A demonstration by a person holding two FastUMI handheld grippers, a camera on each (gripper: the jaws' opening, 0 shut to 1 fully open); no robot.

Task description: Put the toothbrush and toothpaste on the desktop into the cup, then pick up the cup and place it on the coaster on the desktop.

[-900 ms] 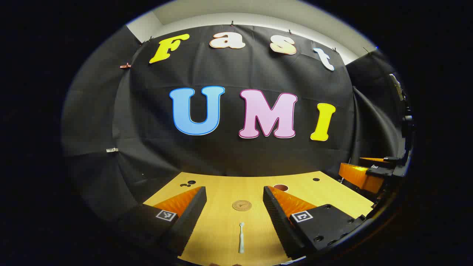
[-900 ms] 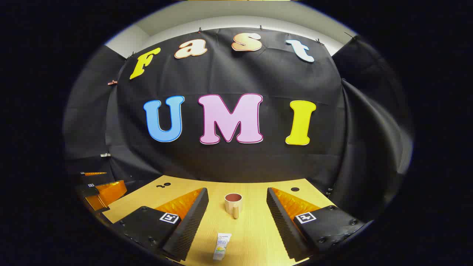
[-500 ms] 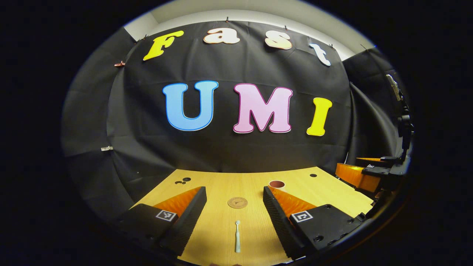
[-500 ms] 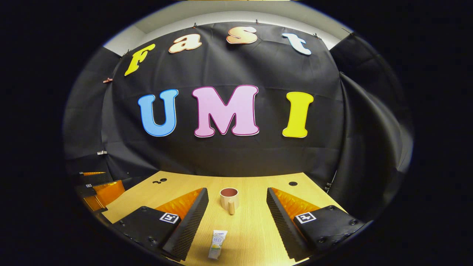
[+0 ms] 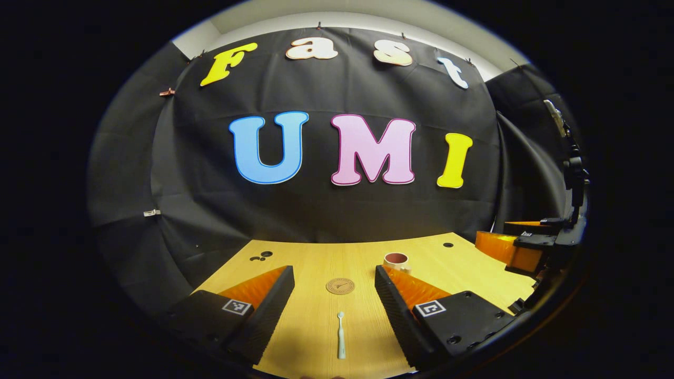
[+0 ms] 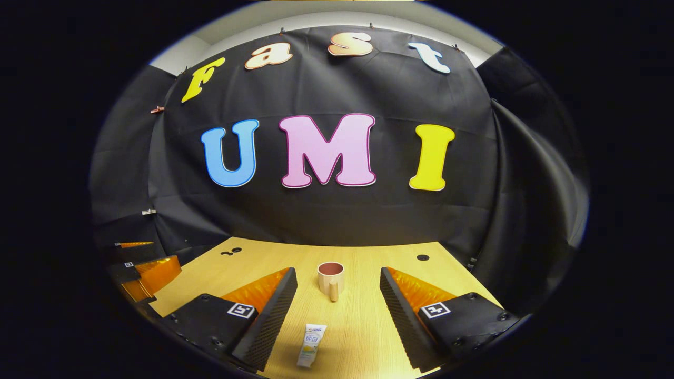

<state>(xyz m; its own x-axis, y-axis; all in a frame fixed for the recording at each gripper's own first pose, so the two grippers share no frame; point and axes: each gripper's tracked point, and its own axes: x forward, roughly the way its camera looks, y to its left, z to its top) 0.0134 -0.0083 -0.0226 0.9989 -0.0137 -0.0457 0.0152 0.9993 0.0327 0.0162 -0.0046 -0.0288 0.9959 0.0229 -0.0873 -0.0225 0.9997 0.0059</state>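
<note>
Both hand-held grippers hang spread and empty: the left hand-held gripper [image 5: 333, 305] over the slim white toothbrush [image 5: 341, 342], the right hand-held gripper [image 6: 337, 310] over the small white toothpaste tube [image 6: 311, 345] on the wooden table [image 6: 363, 321]. Either item could skid from an off-centre pinch.
</note>
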